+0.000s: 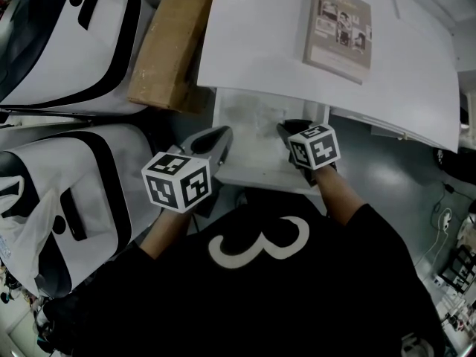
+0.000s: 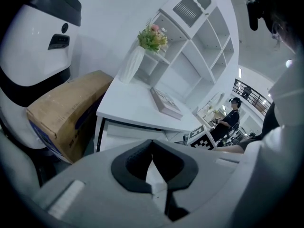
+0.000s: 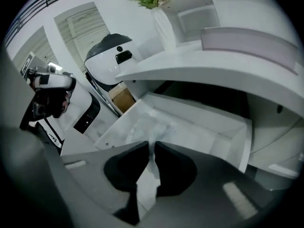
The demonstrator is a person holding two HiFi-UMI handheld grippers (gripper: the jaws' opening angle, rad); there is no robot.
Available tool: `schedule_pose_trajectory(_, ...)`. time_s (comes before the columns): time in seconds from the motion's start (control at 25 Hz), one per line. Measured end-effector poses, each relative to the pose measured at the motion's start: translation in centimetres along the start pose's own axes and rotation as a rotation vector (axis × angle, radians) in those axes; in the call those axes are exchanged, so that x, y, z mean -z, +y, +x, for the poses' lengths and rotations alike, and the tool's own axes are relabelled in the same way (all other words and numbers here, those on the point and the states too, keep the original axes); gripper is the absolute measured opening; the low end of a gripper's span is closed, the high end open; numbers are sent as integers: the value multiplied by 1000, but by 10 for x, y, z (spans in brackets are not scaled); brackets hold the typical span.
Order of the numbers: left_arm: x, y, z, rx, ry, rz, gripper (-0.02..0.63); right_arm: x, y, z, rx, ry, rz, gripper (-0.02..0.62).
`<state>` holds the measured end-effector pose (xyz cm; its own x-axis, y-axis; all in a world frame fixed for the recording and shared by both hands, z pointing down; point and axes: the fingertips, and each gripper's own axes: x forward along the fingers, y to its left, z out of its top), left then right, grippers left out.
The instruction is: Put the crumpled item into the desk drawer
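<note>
Head view, looking steeply down: a person in a black shirt holds two grippers over an open desk drawer [image 1: 260, 175], which juts out from under a white desk [image 1: 275, 50] towards 12 o'clock.

The crumpled item [image 1: 254, 117], pale and thin like film or tissue, lies inside the drawer near its back. The right gripper [image 1: 286, 129], at 1 o'clock from the picture's centre, reaches into the drawer. In the right gripper view its jaws stand almost together, pinching a white strand of the crumpled item [image 3: 151, 127].

The left gripper [image 1: 222, 132], at 11 o'clock, hovers by the drawer's left front corner. Its own view shows the jaws closed tip to tip with nothing between them.

A book [image 1: 338, 30] lies on the desk at 1 o'clock, and a cardboard box [image 1: 172, 43] leans at 11 o'clock.

Likely risks:
- **Clinging on release:** the light material may stick to the pads when the jaws part and be dragged back out as the gripper lifts.
- **Snagging on closing:** if the item springs up above the drawer's rim, it could catch under the desk edge when the drawer is pushed shut.
- **Knocking the drawer:** the left gripper, so near the corner, could knock it askew.
</note>
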<state>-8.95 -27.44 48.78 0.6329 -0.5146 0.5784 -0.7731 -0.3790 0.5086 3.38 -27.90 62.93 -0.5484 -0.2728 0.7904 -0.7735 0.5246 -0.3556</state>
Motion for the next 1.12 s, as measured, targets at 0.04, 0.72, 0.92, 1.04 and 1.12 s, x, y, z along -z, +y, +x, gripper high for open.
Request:
schedule_pose_trajectory(0.04,0,2,1,-2,2,-3,11,3,-3,4,3,11,3,40)
schedule_pose_trajectory(0.72,12,26,13,-22,49,-48,11,41,-27,60,9,142,75,41)
schedule_pose_trajectory(0.92,14,30,16,-25,59,-58,11,46,-31,71,2,154,94,41)
schedule_pose_trajectory(1.04,14,32,17,-26,62,-59,11,48,-33,75,-1,158,102,41)
schedule_pose_trajectory(1.12,14,33,18,-25,64,-60,11,48,-34,77,-2,157,110,41)
